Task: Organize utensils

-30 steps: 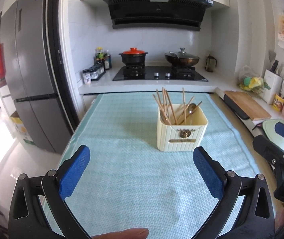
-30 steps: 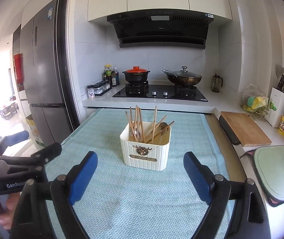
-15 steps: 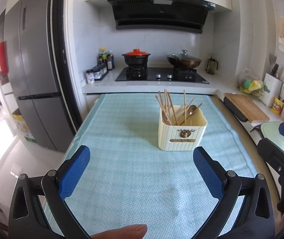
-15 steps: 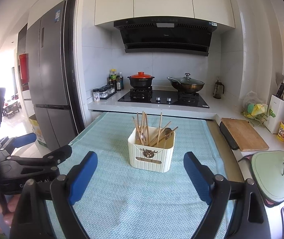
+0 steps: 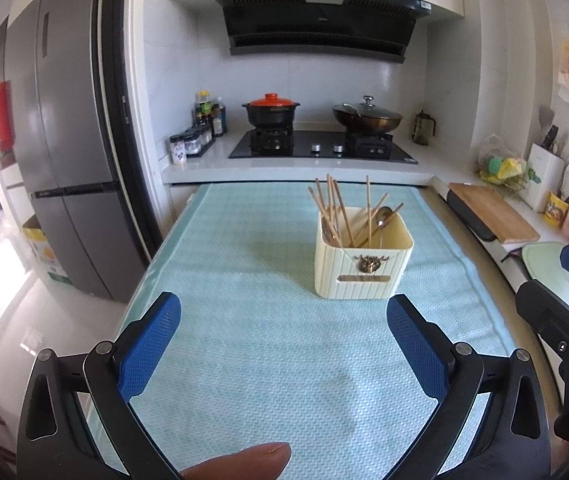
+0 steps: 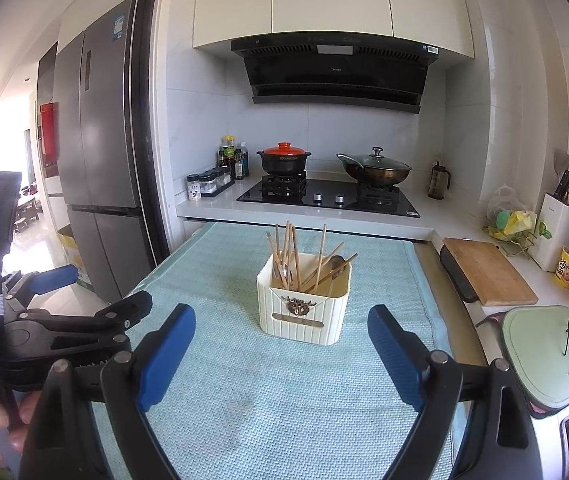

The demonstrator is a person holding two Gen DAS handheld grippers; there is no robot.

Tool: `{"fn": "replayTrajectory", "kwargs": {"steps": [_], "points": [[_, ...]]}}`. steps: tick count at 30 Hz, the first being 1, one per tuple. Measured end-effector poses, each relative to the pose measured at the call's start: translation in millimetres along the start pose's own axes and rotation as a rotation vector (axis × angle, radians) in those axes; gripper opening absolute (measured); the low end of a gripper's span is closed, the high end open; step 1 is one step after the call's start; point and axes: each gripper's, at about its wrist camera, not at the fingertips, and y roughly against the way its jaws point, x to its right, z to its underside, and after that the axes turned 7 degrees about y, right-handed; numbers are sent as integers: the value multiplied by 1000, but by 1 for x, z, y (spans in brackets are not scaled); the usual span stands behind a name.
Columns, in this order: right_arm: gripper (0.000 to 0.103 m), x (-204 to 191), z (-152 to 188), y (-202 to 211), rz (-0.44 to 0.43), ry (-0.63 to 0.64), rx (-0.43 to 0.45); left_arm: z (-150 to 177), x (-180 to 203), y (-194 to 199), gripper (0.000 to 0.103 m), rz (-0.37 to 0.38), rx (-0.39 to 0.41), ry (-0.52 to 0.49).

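Left gripper [image 5: 283, 344]: blue-padded fingers [image 5: 149, 350] spread wide, nothing between them, held over the near part of the worktop [image 5: 244, 360], which is covered by a pale green woven cloth [image 5: 268, 288]. A fingertip [image 5: 244, 458] shows at the bottom edge of the left wrist view.

Right gripper [image 6: 281, 354]: fingers [image 6: 398, 360] likewise wide apart and empty, above the cloth.

Each gripper appears at the edge of the other's view, side by side and apart.

Utensil holder [image 5: 362, 258]: cream, ribbed, squarish, with a small metal ornament on its front. It stands upright on the cloth, ahead of both grippers and clear of the fingers. Wooden chopsticks [image 5: 334, 210] lean in it at mixed angles; a metal spoon [image 5: 382, 216] rests among them.

Right of the cloth: wooden cutting board [image 6: 488, 270] on the side counter.

Far: black hob [image 6: 328, 198] carrying a red-lidded pot [image 6: 283, 158] and a lidded wok [image 6: 374, 168]; grey fridge [image 5: 56, 152] at left.
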Motion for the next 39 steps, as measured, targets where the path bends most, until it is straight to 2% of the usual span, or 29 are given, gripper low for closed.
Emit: {"fn": "replayTrajectory", "kwargs": {"steps": [39], "points": [[90,4,2,1,13,11,11,0,6,-2,103,-1,1,-11]]}}
